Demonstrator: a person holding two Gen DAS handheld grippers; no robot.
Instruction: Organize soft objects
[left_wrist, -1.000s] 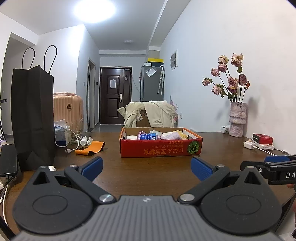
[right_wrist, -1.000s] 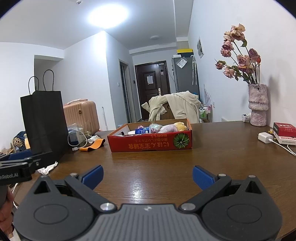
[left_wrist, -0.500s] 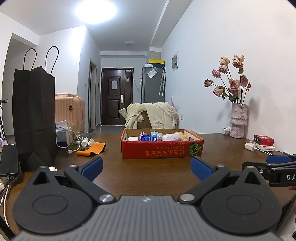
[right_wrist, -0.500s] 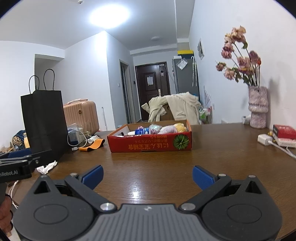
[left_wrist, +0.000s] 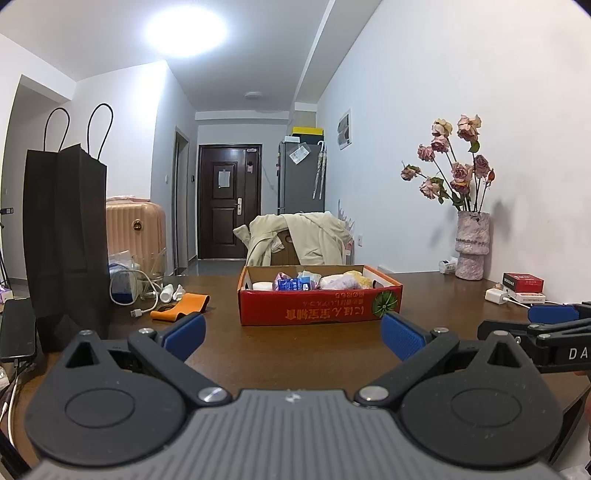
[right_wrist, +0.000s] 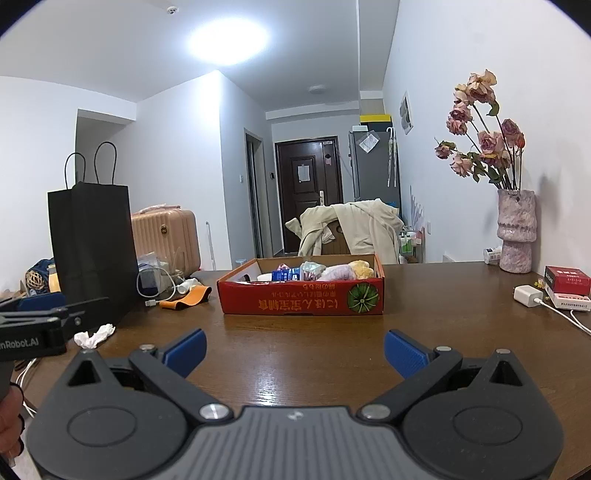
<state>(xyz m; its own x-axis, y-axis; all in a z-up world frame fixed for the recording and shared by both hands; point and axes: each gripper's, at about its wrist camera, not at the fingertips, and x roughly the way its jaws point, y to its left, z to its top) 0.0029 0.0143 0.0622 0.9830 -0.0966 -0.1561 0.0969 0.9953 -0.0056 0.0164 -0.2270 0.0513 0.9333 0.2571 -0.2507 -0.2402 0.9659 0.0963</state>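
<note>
A low red cardboard box sits in the middle of the brown table, holding several soft items: a pink bundle, a yellow one and blue packets. My left gripper hovers open over the near table, well short of the box, with nothing between its fingers. My right gripper is open too, empty, and equally far from the box. An orange band lies left of the box. A crumpled white tissue lies near the left edge.
A tall black paper bag stands at the left, with cables and small bottles beside it. A vase of dried roses, a white charger and a red packet occupy the right side. A chair with a beige coat stands behind the box.
Both views have risen slightly, so the box and table sit a little lower in frame. Both grippers stay open and empty; nothing on the table has moved.
</note>
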